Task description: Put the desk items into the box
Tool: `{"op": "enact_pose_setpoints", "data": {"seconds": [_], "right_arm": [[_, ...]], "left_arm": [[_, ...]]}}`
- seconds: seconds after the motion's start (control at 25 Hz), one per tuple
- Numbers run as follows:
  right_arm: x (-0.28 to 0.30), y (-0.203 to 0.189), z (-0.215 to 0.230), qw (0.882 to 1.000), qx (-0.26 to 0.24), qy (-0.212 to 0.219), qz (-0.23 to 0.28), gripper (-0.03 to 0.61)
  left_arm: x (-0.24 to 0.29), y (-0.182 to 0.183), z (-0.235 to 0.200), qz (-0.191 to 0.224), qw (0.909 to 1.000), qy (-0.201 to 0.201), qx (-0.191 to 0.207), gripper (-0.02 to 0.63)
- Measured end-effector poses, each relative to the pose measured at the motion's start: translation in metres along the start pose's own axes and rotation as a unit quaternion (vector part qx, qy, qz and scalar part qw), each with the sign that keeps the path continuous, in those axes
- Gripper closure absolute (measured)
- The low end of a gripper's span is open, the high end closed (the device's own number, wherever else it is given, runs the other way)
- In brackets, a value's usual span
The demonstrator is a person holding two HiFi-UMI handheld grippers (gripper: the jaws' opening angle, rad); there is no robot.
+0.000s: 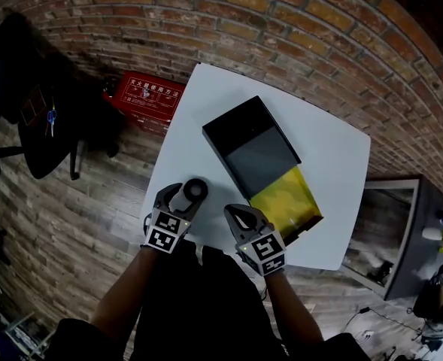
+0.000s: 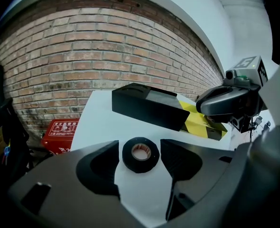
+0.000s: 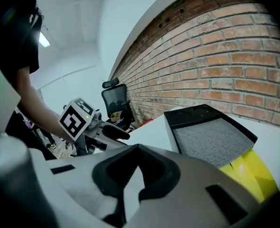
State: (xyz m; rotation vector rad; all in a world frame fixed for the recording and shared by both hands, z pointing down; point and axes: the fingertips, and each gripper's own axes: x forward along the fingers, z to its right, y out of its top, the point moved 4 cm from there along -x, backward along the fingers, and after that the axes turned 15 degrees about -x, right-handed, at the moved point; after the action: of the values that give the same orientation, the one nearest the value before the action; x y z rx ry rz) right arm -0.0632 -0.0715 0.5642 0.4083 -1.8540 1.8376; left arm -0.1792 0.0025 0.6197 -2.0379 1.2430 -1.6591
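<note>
A black roll of tape (image 1: 196,189) lies flat on the white table (image 1: 334,149) near its front left edge. My left gripper (image 1: 185,195) is open around it. In the left gripper view the tape (image 2: 140,155) sits between the two jaws with table showing on both sides, and the pads do not touch it. An open black box (image 1: 253,143) with a grey-lined half and a yellow half (image 1: 285,201) lies diagonally mid-table. My right gripper (image 1: 232,214) hovers just right of the tape, near the box's front corner. Its jaws (image 3: 139,148) meet and hold nothing.
A red case (image 1: 144,96) stands on the wooden floor beyond the table's left edge, and a black office chair (image 1: 33,119) further left. A brick wall runs behind. A grey cabinet (image 1: 402,232) stands to the right of the table.
</note>
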Motion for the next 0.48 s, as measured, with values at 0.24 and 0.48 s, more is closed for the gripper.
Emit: {"op": "enact_pose_setpoints", "data": {"seconds": [0.24,0.48], "right_arm": [[-0.002,-0.007,0.002,1.0,0.001,0.0,-0.01,0.557],[-0.003,-0.013,0.004,1.0,0.003,0.0,-0.02,0.557]], "left_arm": [[0.015,-0.009,0.002,-0.021,0.9997,-0.002,0.015,0.282],[0.031,-0.018,0.002,-0.047,0.998,0.01,0.04,0.242]]}}
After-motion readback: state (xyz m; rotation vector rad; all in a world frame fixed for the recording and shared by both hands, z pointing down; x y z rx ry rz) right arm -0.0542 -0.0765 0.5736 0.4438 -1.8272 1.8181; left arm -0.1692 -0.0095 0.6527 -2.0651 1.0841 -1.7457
